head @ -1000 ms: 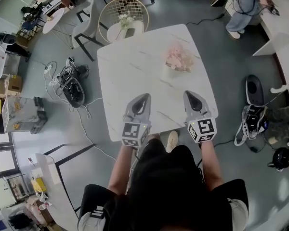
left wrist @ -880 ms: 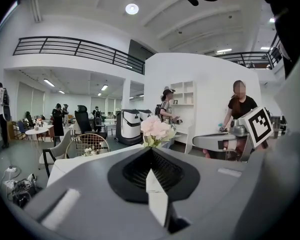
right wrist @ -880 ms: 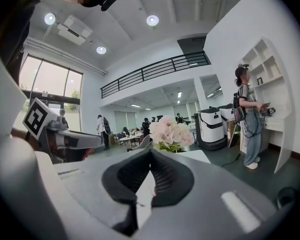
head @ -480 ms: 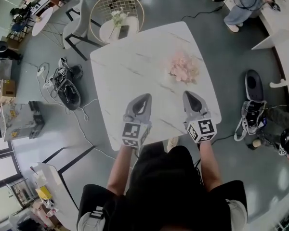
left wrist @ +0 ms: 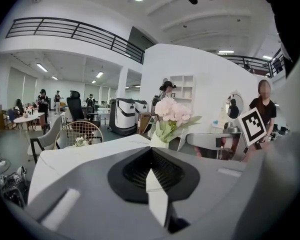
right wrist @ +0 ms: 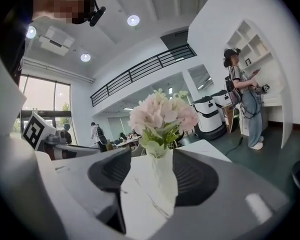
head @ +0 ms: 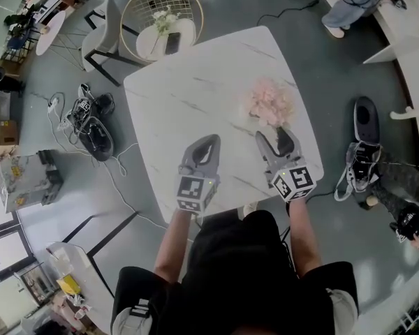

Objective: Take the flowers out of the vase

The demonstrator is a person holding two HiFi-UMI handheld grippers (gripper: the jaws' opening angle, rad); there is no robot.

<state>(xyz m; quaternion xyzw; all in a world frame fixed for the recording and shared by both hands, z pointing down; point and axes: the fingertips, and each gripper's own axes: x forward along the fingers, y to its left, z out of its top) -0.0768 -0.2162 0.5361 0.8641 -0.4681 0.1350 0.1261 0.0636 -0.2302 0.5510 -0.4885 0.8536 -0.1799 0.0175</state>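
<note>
Pink flowers [head: 271,102] stand in a small white vase on the white marble table [head: 188,96], toward its right side. My right gripper [head: 274,137] is open just short of them; its jaws have just been opening and nothing lies between them. In the right gripper view the flowers [right wrist: 162,115] and the vase [right wrist: 162,171] show straight ahead through the gap of that gripper [right wrist: 152,151]. My left gripper [head: 208,142] hovers over the table's near middle, shut and empty. From the left gripper [left wrist: 151,151] the flowers [left wrist: 172,111] are ahead to the right.
A round wire-backed chair [head: 160,19] with a small bouquet on it sits beyond the table's far left corner. Cables and bags [head: 91,121] lie on the floor to the left, gear [head: 366,131] to the right. A person [head: 346,5] stands at the far right.
The right gripper's jaws have gone from shut to open. Both grippers have moved forward over the table, and the flowers now sit just beyond the right gripper's tips.
</note>
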